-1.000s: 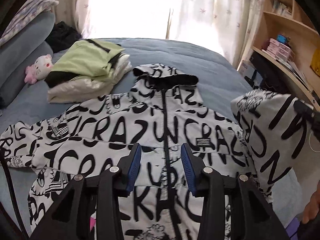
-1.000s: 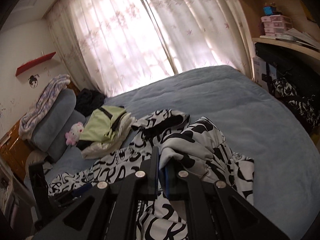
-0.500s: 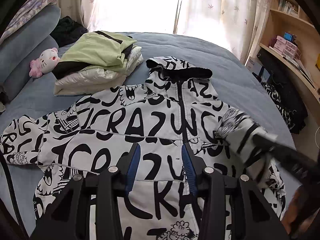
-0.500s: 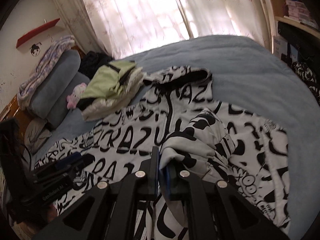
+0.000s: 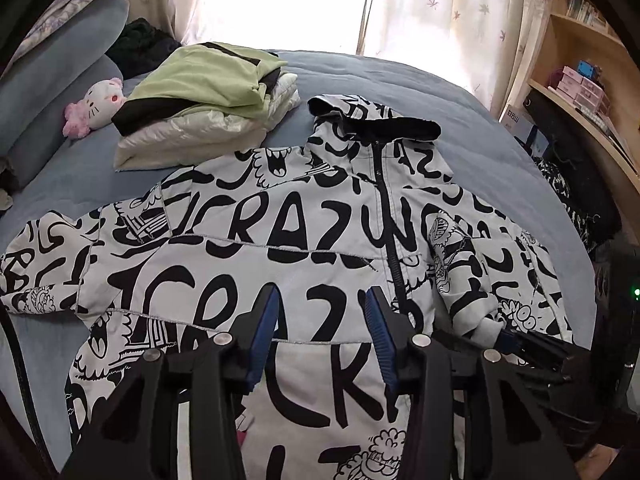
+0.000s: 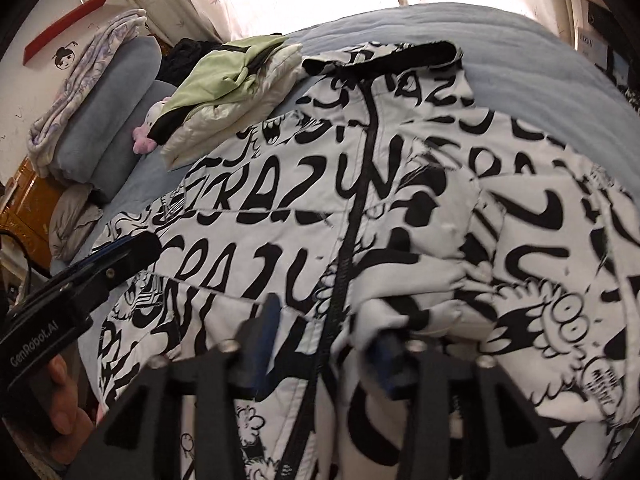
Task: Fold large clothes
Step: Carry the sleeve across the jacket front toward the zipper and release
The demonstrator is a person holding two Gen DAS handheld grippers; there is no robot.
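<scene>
Bright window (image 5: 280,4) behind sheer patterned curtains (image 5: 452,20), beyond blue-covered bed (image 5: 460,120). Right of bed, wooden shelves (image 5: 576,64). Left of bed, grey bolsters (image 5: 52,80).

Jacket (image 5: 304,248) hem cut off below

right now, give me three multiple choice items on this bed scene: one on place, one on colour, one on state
1. Where is the plush toy?
A. on the jacket
B. beside the clothes pile
C. on the shelf

2. What colour tops the clothes pile?
A. red
B. light green
C. orange

3. How is the jacket's zipper?
A. closed
B. undone, jacket spread wide
C. torn off

Key: B, the toy lies left of the pile by the pillows; B, a green garment lies on top; A, the jacket front is joined along the zipper.
</scene>
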